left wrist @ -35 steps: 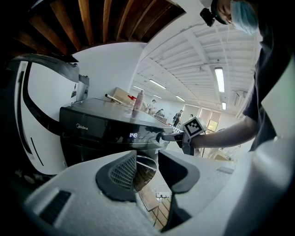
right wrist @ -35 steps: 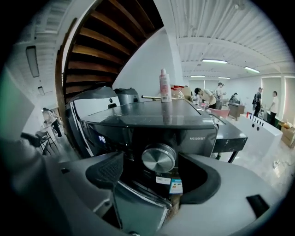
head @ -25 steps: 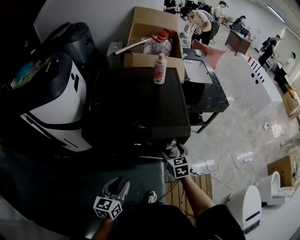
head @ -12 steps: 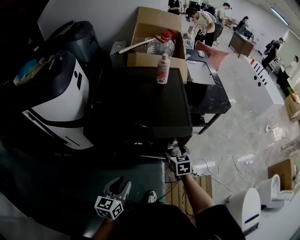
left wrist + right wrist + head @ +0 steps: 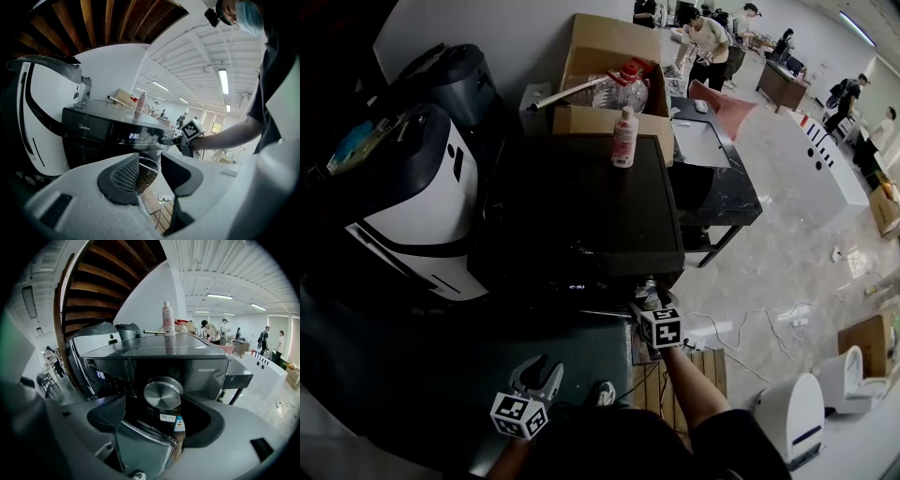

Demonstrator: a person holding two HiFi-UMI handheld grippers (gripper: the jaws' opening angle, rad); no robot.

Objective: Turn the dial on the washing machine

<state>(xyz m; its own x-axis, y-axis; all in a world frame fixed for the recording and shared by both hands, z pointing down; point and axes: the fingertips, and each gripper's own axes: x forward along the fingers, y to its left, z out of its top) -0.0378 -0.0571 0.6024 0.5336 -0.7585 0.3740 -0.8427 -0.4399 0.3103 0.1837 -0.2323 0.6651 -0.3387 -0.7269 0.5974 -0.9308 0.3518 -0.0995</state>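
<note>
Centring matters: my right claw (image 5: 161,420), wide open and empty, should close squarely on the dial (image 5: 162,393) before twisting.

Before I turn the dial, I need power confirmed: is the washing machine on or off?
On. The washing machine has its front display lit, reading 2:30 in the left gripper view.

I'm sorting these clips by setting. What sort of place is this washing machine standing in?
Probably a big open workshop or test hall, not a home: the washing machine stands beside cardboard boxes, loose cables lie about, and people work at desks behind.
</note>
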